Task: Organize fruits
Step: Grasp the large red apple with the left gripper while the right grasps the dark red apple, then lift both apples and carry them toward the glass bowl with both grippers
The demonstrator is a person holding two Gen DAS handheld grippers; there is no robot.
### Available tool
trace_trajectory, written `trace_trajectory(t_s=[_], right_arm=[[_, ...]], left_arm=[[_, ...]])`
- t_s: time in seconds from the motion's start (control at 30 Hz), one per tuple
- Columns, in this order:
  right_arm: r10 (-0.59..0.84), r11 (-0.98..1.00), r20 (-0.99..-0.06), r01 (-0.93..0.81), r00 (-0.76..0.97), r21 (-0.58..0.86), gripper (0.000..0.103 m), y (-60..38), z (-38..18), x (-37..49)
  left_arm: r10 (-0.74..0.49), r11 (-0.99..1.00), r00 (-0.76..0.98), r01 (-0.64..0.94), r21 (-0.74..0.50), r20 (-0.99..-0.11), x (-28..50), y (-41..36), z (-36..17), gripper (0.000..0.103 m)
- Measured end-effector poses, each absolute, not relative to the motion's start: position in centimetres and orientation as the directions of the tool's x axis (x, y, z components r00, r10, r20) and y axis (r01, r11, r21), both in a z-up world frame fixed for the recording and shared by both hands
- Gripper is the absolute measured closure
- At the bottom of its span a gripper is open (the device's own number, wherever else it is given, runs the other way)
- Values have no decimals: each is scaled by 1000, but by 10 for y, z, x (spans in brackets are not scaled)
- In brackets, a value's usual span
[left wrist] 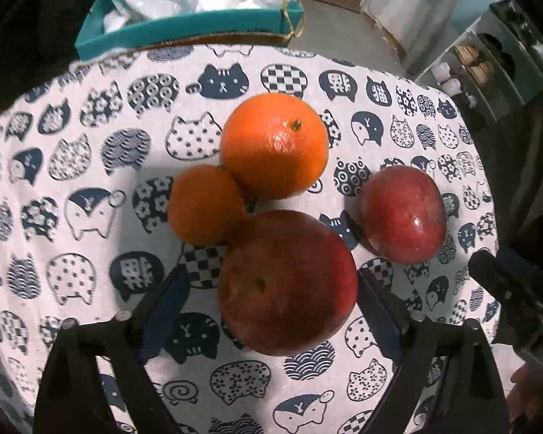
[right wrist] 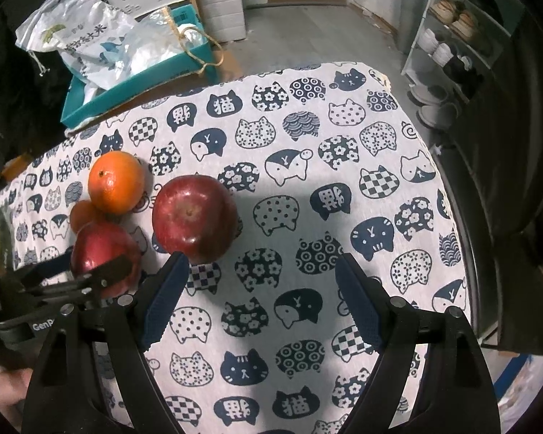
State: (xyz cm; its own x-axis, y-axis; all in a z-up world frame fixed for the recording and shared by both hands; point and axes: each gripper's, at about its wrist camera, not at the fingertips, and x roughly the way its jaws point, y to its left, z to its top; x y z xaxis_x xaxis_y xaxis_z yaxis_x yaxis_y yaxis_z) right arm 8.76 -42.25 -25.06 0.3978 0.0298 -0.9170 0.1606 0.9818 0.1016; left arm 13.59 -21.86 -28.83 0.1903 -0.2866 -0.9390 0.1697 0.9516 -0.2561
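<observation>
Four pieces of fruit sit on a table draped in a cat-print cloth (left wrist: 90,166). The left gripper (left wrist: 271,289) points steeply down with its jaws spread either side of a large red apple (left wrist: 287,282); a gap shows at the left pad, and the pads do not appear to press on the fruit. Behind that apple a small orange (left wrist: 206,205) and a big orange (left wrist: 274,145) touch each other, the small one also touching the apple.

A second red apple (right wrist: 193,218) lies apart to the right. The right gripper (right wrist: 259,296) hangs over bare cloth just beside it, jaws wide and empty, its left fingertip close to the apple's near edge.

Beyond the table's far edge stands a teal tray (right wrist: 134,88) holding plastic bags (right wrist: 90,41).
</observation>
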Motion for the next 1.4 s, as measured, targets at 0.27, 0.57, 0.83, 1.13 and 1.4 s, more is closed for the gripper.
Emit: trace_trajectory(t_s=[0.27, 0.57, 0.83, 1.13, 1.4], right_arm=[[72, 983, -919, 128, 389, 131, 20, -414, -259, 101], [171, 972, -914, 90, 369, 218, 20, -400, -278, 126], [161, 978, -932, 77, 325, 196, 21, -387, -301, 146], [114, 988, -946, 64, 304, 140, 27, -378, -313, 153], [55, 995, -944, 66, 326, 81, 31, -375, -308, 144]], left_arm=[[-291, 947, 213, 206, -248, -933, 131, -219, -284, 27], [-264, 953, 257, 219, -210, -930, 122, -195, -273, 28], [-245, 962, 290, 190, -195, -925, 121, -159, -265, 27], [-220, 970, 313, 167, -174, -924, 120, -133, -261, 27], [-215, 972, 332, 160, -170, -918, 116, -119, -254, 27]])
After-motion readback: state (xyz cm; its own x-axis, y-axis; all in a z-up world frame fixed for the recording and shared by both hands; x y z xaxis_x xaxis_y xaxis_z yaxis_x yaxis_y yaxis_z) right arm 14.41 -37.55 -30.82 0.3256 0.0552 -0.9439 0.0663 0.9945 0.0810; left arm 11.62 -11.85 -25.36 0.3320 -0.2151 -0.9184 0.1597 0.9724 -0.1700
